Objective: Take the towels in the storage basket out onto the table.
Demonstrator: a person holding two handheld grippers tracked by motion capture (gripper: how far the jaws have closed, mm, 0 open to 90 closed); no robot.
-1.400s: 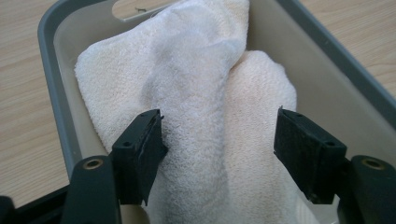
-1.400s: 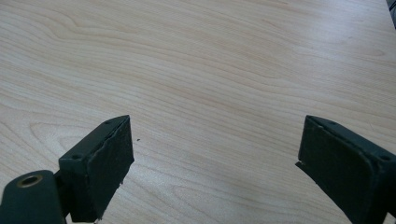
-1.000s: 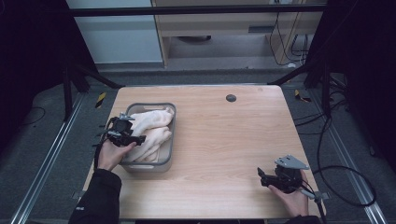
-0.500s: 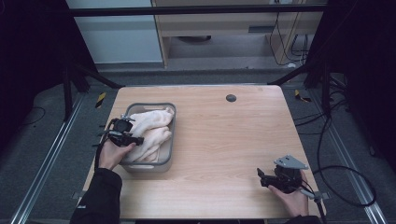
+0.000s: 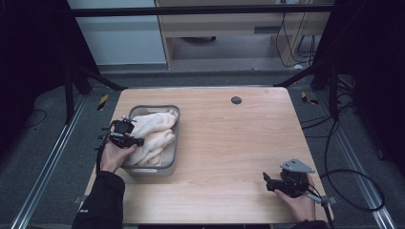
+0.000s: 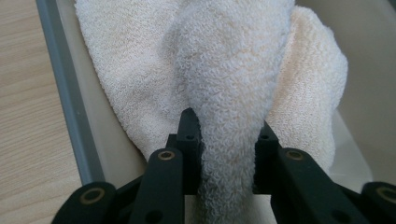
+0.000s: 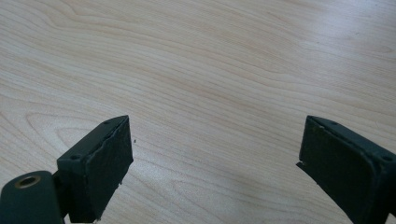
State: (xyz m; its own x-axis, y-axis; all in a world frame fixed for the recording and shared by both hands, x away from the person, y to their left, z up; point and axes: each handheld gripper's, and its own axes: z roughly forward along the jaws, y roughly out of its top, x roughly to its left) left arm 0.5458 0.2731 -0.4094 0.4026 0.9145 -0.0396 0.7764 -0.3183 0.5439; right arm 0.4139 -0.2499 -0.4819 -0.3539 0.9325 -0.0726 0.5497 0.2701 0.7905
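A cream terry towel (image 5: 154,133) lies bunched in a grey bin (image 5: 172,155) on the left of the wooden table (image 5: 224,138). My left gripper (image 5: 136,141) reaches into the bin from its left side, held by a hand in a dark sleeve. In the left gripper view its jaws are shut on a raised fold of the towel (image 6: 229,121), with the bin wall (image 6: 70,107) at the left. My right gripper (image 5: 266,180) rests low near the table's front right corner. Its jaws stand wide open over bare wood (image 7: 215,93), its gripper (image 7: 212,158) holding nothing.
A small dark round hole (image 5: 236,100) sits near the table's far edge. Cables (image 5: 353,176) trail on the floor at the right. Dark frame bars (image 5: 305,71) stand around the table, with a cabinet behind.
The right gripper has shifted slightly toward the front of the table. The left gripper stays at the towel in the bin.
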